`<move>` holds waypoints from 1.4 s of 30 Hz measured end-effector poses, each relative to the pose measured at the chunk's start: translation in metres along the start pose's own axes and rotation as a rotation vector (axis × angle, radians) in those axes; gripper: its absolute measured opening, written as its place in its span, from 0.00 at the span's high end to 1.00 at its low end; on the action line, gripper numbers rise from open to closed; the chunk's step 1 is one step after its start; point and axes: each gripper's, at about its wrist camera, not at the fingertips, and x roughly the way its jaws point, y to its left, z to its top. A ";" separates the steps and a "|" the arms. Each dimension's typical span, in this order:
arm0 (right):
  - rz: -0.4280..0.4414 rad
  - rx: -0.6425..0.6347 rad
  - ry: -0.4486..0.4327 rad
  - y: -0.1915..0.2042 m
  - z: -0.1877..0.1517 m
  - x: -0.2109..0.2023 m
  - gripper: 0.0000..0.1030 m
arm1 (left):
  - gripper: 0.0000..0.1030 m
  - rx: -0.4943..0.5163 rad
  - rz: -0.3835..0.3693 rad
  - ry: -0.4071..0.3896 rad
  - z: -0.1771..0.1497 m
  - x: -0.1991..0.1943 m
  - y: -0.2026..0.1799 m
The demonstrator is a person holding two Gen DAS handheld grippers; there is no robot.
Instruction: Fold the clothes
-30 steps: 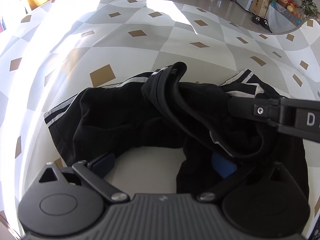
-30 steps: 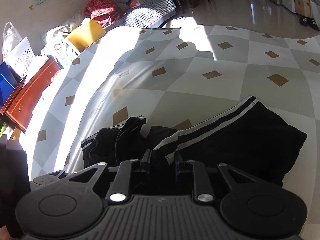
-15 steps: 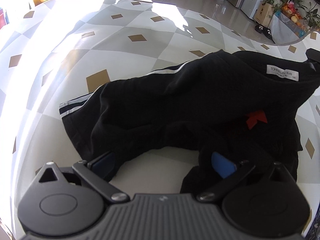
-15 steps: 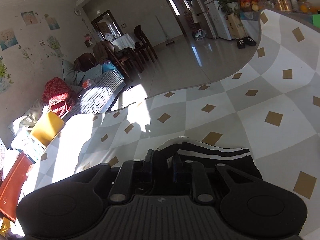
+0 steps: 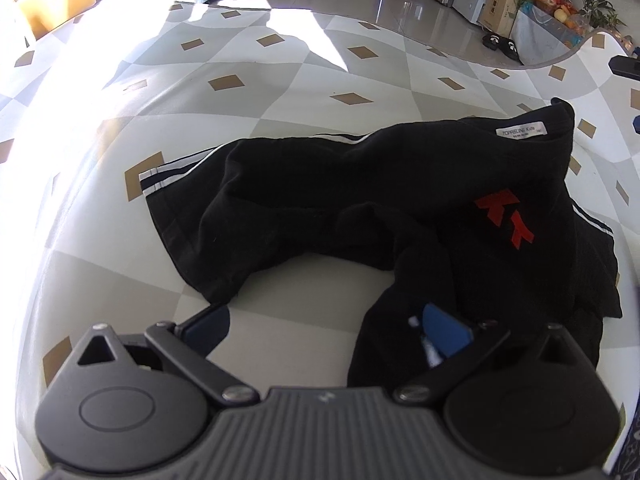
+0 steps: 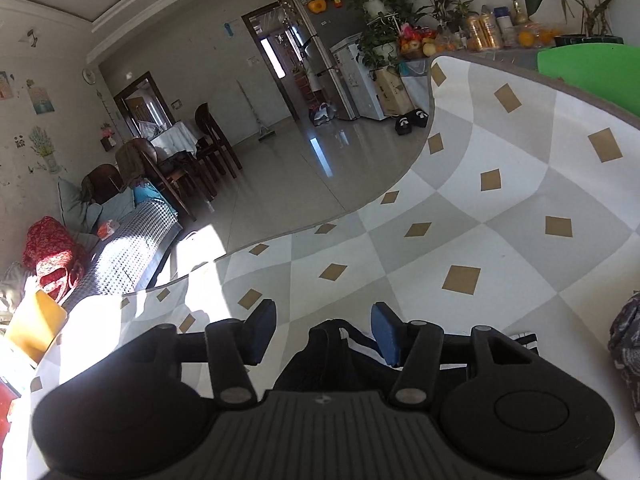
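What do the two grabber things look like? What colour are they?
Both look alike. The left gripper and the right gripper each have a dark grey ribbed body with a round black disc on either side. Thin black bars with silver screws lead to two fingers with blue pads. No cables or sleeves show.

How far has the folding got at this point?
Barely started. The black garment lies spread but rumpled on the table, label and red logo up, with no neat fold showing. Both claws are open: the left claw has cloth over one pad, and the right claw sits over an edge without gripping. Smoothing and every fold remain.
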 end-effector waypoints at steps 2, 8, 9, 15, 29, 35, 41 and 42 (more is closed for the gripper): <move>0.012 0.012 0.041 -0.003 0.000 0.002 0.49 | 0.00 0.020 -0.004 0.001 -0.001 0.003 -0.007; 0.021 0.041 0.209 -0.011 -0.012 0.011 0.48 | 0.00 0.065 0.002 0.009 -0.008 0.012 -0.025; 0.023 0.042 0.242 -0.012 -0.015 0.013 0.48 | 0.00 0.072 0.003 0.009 -0.008 0.014 -0.027; 0.012 0.003 0.383 -0.017 -0.031 0.022 0.48 | 0.00 0.105 0.021 0.008 -0.014 0.026 -0.039; -0.076 -0.124 0.624 -0.033 -0.082 0.041 0.48 | 0.02 0.087 0.067 -0.040 -0.035 0.026 -0.031; -0.077 -0.248 0.655 -0.022 -0.105 0.039 0.41 | 0.00 0.070 0.089 -0.060 -0.055 0.017 -0.014; -0.054 -0.391 0.659 -0.007 -0.123 0.031 0.33 | 0.00 0.048 0.109 -0.068 -0.077 0.003 0.003; -0.049 -0.430 0.661 -0.003 -0.128 0.030 0.32 | 0.00 0.044 0.113 -0.068 -0.080 0.001 0.006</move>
